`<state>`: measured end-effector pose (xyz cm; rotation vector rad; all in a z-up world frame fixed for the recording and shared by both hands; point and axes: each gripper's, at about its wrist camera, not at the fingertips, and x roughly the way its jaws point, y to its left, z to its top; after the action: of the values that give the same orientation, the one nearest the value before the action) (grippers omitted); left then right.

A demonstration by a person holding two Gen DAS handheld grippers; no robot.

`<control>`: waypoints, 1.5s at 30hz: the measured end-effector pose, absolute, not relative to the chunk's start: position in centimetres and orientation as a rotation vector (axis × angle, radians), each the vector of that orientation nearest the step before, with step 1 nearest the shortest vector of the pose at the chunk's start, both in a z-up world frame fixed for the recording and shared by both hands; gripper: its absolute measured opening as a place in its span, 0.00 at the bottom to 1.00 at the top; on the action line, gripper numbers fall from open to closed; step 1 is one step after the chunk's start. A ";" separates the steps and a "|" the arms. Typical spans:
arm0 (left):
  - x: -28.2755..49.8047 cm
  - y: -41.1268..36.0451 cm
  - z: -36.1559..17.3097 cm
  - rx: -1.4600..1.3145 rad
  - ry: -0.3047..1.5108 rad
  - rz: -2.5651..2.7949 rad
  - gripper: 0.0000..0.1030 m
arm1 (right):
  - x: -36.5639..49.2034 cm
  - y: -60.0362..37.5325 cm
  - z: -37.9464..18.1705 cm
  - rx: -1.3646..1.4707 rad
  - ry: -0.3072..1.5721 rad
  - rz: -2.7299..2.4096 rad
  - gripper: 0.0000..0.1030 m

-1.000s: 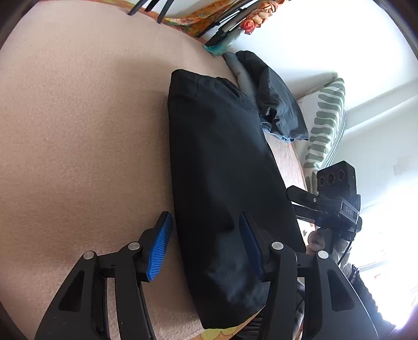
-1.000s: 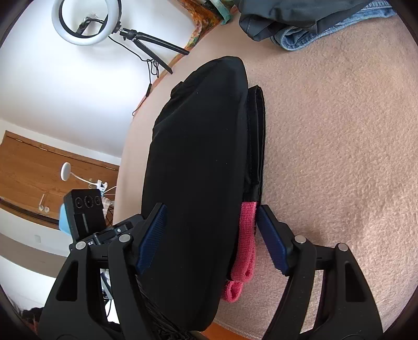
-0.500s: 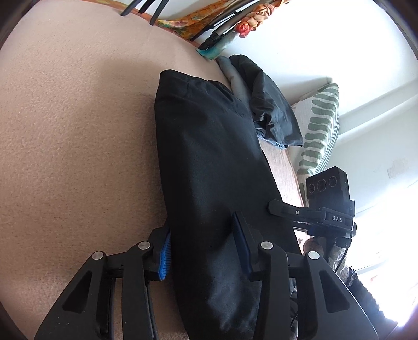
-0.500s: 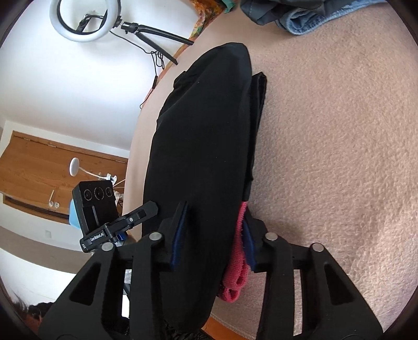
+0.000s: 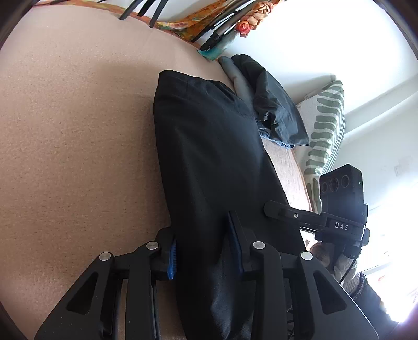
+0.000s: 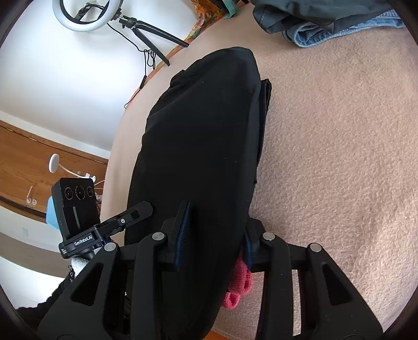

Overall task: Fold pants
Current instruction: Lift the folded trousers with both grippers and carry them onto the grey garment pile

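Note:
Black pants lie lengthwise on a beige blanket, folded leg on leg. My left gripper is shut on the near end of the pants, its blue pads pressed into the cloth. My right gripper is shut on the same near end of the pants at the other edge. A pink strap hangs from under the cloth by its right finger. Each gripper shows in the other's view: the right one, the left one.
A pile of dark clothes and blue jeans lies beyond the far end of the pants. A green-striped pillow is at the right. A ring light on a tripod stands past the blanket's edge.
Both grippers moved forward over the near end of the pants and closed on it; one second ago both stood open around the cloth.

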<state>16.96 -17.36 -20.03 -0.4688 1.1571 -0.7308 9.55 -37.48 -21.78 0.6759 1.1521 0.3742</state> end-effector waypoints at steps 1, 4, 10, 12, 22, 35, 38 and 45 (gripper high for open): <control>16.8 -17.5 -19.8 -0.460 1.149 -0.732 0.26 | 9.4 -37.6 -21.4 0.677 1.135 0.375 0.23; 16.4 -17.8 -18.7 -0.431 1.122 -0.742 0.20 | 9.0 -37.4 -19.6 0.667 1.091 0.375 0.17; 15.8 -18.5 -15.8 -0.391 1.065 -0.770 0.13 | 9.1 -35.6 -16.2 0.513 1.076 0.356 0.16; 16.0 -18.7 -15.0 -0.397 1.047 -0.788 0.13 | 9.1 -36.1 -15.0 0.502 1.050 0.362 0.16; 19.5 -24.1 -10.0 -0.367 0.955 -0.920 0.13 | 9.9 -41.9 -9.2 0.478 0.919 0.335 0.16; 27.6 -35.8 -6.9 -0.272 0.879 -0.990 0.13 | 16.7 -51.4 -3.3 0.337 0.851 0.200 0.16; 29.6 -38.5 -7.0 -0.237 0.871 -0.971 0.13 | 19.0 -53.6 -3.1 0.317 0.841 0.166 0.16; 33.3 -42.7 -8.8 -0.176 0.895 -0.906 0.13 | 23.9 -57.3 -5.1 0.294 0.840 0.119 0.16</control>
<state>33.26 -42.68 -8.78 -0.1756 0.8954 -0.9056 23.89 -57.25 -5.10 0.2937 0.8398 0.1189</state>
